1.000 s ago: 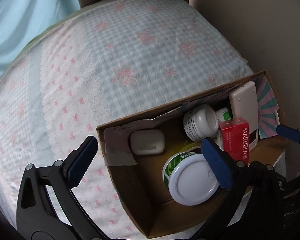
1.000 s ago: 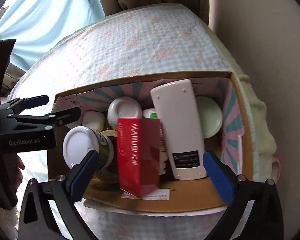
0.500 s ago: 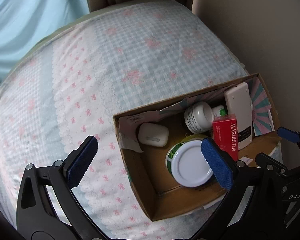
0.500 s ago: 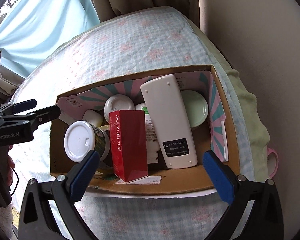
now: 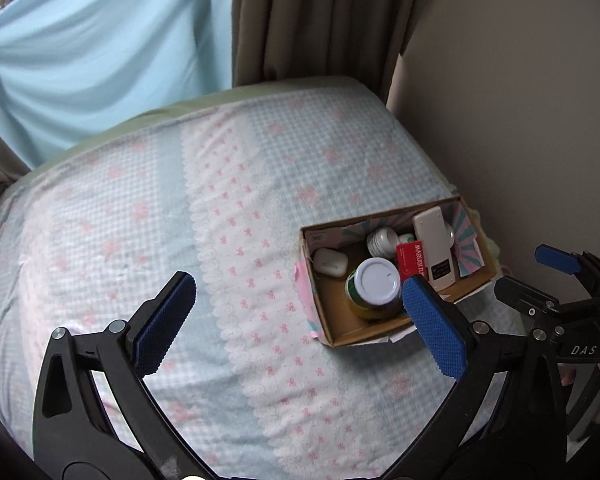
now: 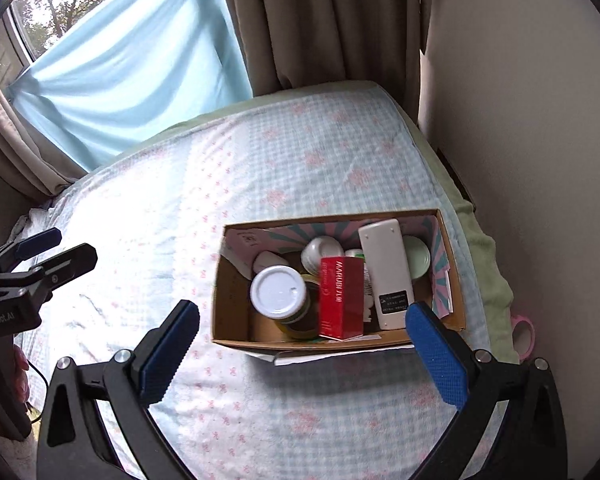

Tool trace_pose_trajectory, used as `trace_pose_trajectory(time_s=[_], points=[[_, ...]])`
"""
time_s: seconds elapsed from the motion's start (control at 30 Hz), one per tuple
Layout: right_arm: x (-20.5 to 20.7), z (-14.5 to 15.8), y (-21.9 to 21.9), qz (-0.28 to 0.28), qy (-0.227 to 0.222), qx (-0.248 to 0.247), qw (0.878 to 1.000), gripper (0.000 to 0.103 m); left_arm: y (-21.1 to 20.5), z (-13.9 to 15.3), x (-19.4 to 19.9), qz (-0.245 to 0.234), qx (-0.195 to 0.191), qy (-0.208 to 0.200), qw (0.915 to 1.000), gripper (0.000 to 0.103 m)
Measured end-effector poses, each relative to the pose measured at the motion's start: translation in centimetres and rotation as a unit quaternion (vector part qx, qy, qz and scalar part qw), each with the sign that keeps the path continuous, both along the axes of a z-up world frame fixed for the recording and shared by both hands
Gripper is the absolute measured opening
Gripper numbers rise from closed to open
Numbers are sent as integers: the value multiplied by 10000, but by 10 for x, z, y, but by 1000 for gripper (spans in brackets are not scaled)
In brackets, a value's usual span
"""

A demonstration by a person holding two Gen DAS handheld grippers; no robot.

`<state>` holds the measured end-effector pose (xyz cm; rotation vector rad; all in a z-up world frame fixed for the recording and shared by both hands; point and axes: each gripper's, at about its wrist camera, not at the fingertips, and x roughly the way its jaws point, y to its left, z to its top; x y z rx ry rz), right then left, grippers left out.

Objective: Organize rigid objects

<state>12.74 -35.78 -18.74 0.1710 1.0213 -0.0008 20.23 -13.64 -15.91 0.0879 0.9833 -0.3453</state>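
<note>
Both grippers hung high above the bed and neither held anything — the left gripper (image 5: 300, 320) had its blue-padded jaws spread wide, released, and the right gripper (image 6: 304, 356) was just as wide apart and empty. Down on the pale checked bedspread with pink bows (image 6: 204, 184) sat the open brown cardboard box with a striped pink-and-teal lining (image 6: 230, 312), close to the bed's wall-side edge. Everything rigid was packed inside it: the white-lidded green jar (image 6: 278, 292) stood upright toward the left, the red rectangular carton with white lettering (image 6: 340, 296) stood on end just beside it, and the long white remote control (image 6: 386, 272) leaned beside the carton on the other side. Behind them there was a white round bottle (image 6: 320, 252), a small white rounded case (image 5: 331, 262) in the far left corner, and a pale green round lid (image 6: 417, 256) tucked by the right wall. A pink tape roll (image 6: 523, 332) lay off the bed's edge — well clear of the box.
</note>
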Motion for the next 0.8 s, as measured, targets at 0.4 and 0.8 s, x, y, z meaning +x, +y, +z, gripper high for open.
trace_pose_trajectory(time_s=[0.4,0.8], points=[[-49,160,118,393,-1424,-53,9890,103,131,143,-104,982,-67,-1457,9844,103],[-91,178,172,587,-2106,-585,9741,103,200,165,-178,1671,-330,-2377,9563,103]])
